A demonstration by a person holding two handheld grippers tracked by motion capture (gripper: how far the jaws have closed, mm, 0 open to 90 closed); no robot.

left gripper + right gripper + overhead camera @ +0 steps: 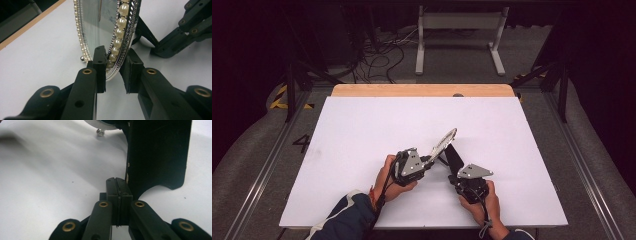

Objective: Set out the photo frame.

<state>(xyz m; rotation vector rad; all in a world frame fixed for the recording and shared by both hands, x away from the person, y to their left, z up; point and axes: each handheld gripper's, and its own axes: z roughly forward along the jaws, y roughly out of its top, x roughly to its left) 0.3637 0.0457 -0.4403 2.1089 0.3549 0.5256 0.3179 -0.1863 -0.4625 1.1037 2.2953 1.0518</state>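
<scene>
An oval mirror [443, 141] with a silver and pearl rim [120, 25] stands tilted at the middle of the white table [362, 150]. Its black back stand [454, 157] slopes down towards the person. My left gripper [431, 160] is shut on the mirror's lower rim, one jaw on each face [113, 66]. A small ball foot [82, 58] sits by the table surface. My right gripper [457, 175] has its jaws pressed together [117, 182], with nothing visible between them. Its tips sit right at the left edge of the black stand [157, 152].
The white board lies on a wooden tabletop whose far edge [422, 90] shows. Metal rails [267, 165] run along both sides. Cables [382, 55] and a white frame leg [419, 50] lie on the floor beyond. The right gripper's linkage [192, 27] is close beside the left one.
</scene>
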